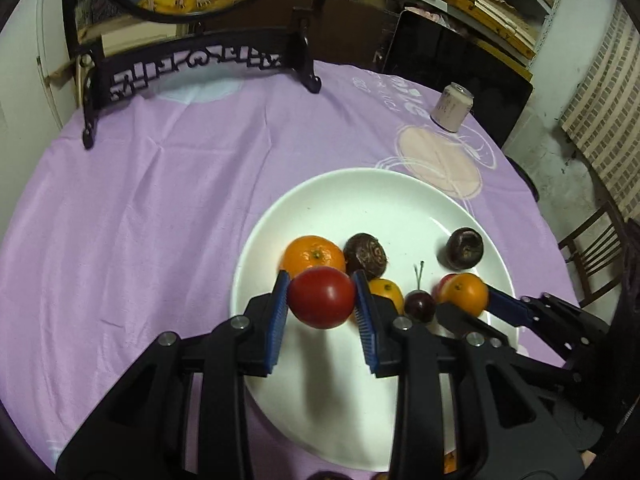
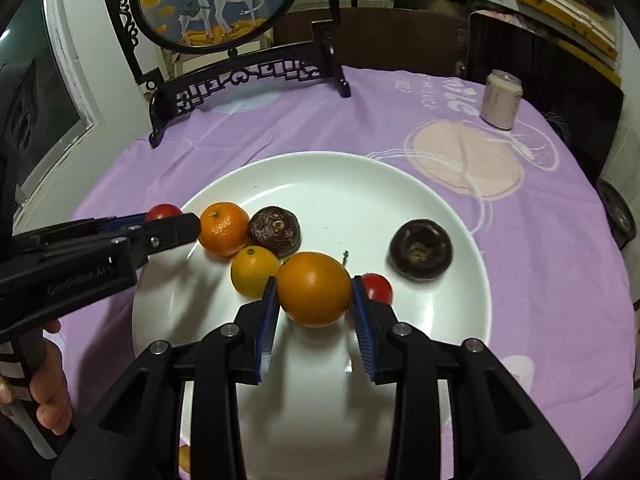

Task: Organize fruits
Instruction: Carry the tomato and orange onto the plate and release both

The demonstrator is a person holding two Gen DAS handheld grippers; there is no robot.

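left gripper [image 1: 321, 298] pinches a red tomato [image 1: 322, 297] between its blue pads, above the white plate [image 1: 360, 192] at its 8 o'clock rim. right gripper [image 2: 314, 290] clamps an orange fruit [image 2: 314, 289] over the plate centre. on the plate: mandarin [image 2: 223, 233] at 10 o'clock, two dark fruits [image 2: 421, 249] toward 2 o'clock.

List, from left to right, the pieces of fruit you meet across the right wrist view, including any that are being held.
Red tomato in the left tool → mandarin → yellow-orange fruit → orange fruit in the right tool → small red fruit → dark round fruit.
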